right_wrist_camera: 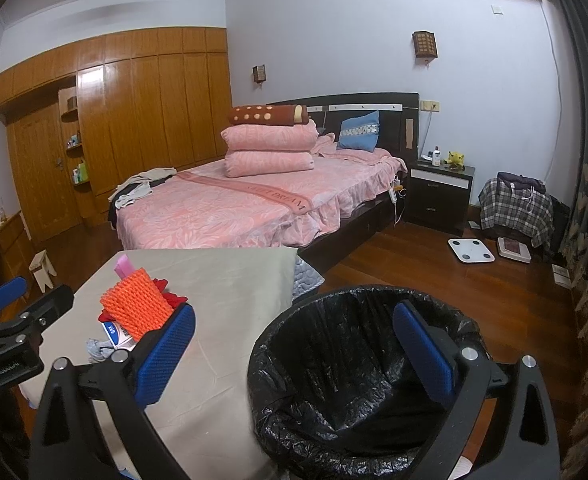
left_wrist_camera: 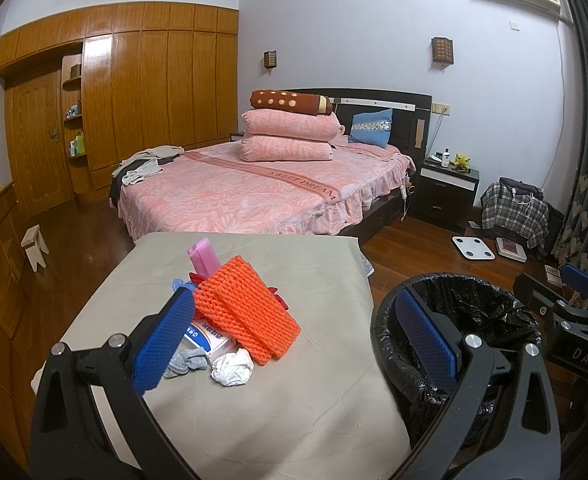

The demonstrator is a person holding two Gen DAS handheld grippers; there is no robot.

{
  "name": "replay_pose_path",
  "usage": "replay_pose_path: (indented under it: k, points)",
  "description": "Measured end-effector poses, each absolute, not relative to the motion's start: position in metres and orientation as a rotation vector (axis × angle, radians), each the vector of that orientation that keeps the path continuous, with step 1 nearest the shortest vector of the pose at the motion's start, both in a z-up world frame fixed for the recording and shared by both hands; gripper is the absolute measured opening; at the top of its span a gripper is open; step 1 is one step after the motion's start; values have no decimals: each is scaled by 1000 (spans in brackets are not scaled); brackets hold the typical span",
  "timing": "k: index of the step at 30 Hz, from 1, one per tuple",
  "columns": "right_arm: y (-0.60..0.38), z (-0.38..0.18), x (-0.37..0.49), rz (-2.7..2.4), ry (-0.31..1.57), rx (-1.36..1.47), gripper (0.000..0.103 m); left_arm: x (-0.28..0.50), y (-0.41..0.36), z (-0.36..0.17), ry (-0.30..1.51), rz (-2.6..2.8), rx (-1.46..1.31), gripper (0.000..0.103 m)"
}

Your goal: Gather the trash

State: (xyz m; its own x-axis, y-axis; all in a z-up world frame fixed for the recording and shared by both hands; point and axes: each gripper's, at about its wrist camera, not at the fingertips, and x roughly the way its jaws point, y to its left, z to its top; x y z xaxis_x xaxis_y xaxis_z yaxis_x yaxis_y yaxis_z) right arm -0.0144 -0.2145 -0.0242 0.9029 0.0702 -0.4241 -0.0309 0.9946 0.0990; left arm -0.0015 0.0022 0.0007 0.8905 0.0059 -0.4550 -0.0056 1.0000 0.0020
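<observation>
While both grippers — left gripper [left_wrist_camera: 294, 344], right gripper [right_wrist_camera: 294, 354] — gape empty, we should pinch the orange foam net [left_wrist_camera: 246, 316] first, then carry it over the bin [right_wrist_camera: 358, 364].

"SWEET DREAM" in capitals along the darker pink band [left_wrist_camera: 290, 174] running across the bedspread [left_wrist_camera: 230, 196], clearest from the left wrist view; only "DREAM" really legible from the right one. "DAS" in pale letters on the black body of the right tool [left_wrist_camera: 584, 354], seen at the edge of the left view. Some blue print on the white box [left_wrist_camera: 210, 338] under the orange mesh, too small to make out.
</observation>
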Motion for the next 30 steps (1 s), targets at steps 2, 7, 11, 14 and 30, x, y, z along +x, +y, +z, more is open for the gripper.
replay_pose_path:
  k: [2, 7, 11, 14, 30]
  points:
    - [-214, -24, -14, 52, 443, 90, 97, -2, 3, 1, 472, 5, 1, 98]
    - [-216, -23, -14, 53, 443, 92, 97, -1, 2, 0, 471, 7, 0, 98]
    - [-216, -23, -14, 53, 444, 91, 97, -1, 3, 0, 473, 7, -1, 98]
    - [-216, -25, -15, 53, 444, 92, 97, -2, 3, 0, 474, 7, -1, 98]
    - [-214, -26, -13, 55, 447, 91, 97, -1, 5, 2, 473, 7, -1, 98]
